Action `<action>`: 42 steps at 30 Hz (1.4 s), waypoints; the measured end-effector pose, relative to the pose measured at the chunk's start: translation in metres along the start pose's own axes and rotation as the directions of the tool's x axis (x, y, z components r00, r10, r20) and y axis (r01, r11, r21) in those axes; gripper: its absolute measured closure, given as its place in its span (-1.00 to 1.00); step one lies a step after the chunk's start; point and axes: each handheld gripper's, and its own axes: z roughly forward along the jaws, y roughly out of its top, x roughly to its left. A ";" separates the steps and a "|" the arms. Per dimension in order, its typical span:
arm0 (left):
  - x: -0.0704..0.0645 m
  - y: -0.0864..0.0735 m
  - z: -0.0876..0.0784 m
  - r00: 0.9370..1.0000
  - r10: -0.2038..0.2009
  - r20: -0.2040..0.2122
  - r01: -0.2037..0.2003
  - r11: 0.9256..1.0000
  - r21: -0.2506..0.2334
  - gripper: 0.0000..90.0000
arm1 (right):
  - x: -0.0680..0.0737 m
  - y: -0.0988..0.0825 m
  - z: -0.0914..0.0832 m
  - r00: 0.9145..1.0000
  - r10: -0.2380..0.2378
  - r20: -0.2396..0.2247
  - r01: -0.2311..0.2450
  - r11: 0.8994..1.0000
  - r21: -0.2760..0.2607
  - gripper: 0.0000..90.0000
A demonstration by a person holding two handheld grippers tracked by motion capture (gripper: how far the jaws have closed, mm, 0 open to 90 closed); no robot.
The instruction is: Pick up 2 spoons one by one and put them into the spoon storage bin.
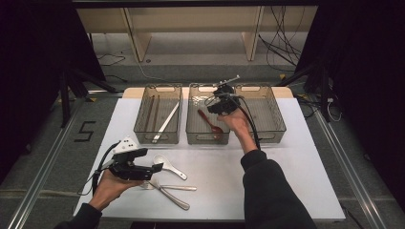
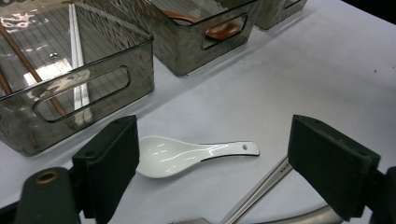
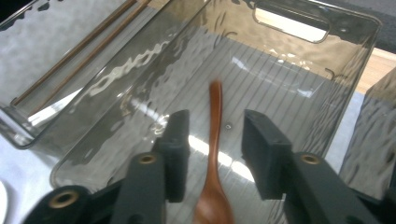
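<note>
Fingers (image 3: 261,154) straddle slender wooden spoon (image 3: 212,177) in ribbed bin (image 3: 299,93).

Brown wooden spoon (image 3: 213,158), seemingly reddish.

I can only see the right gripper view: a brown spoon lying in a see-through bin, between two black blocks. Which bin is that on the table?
Observer: It's the middle bin of three in a row; the wooden spoon lies inside it.
Operator: What's the other hand doing?
Observer: Its hand-held gripper is open, aimed at a white spoon on the table.
Operator: Anything else lying out?
Observer: Metal cutlery, right beside that white spoon.
</note>
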 end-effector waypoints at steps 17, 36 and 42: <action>0.003 0.007 0.010 1.000 0.017 0.008 -0.018 0.997 0.072 -0.64 | 0.007 -0.036 -0.065 0.987 -0.130 -0.099 0.125 0.990 -0.058 -0.14; -0.002 0.020 0.038 0.993 0.099 0.063 -0.111 0.969 0.220 -0.62 | 0.011 -0.128 -0.128 0.976 -0.149 -0.157 0.128 0.983 -0.134 -0.21; -0.003 0.020 0.043 0.991 0.117 0.067 -0.129 0.962 0.239 -0.62 | 0.006 -0.153 -0.135 0.981 -0.125 -0.151 0.102 0.983 -0.151 -0.22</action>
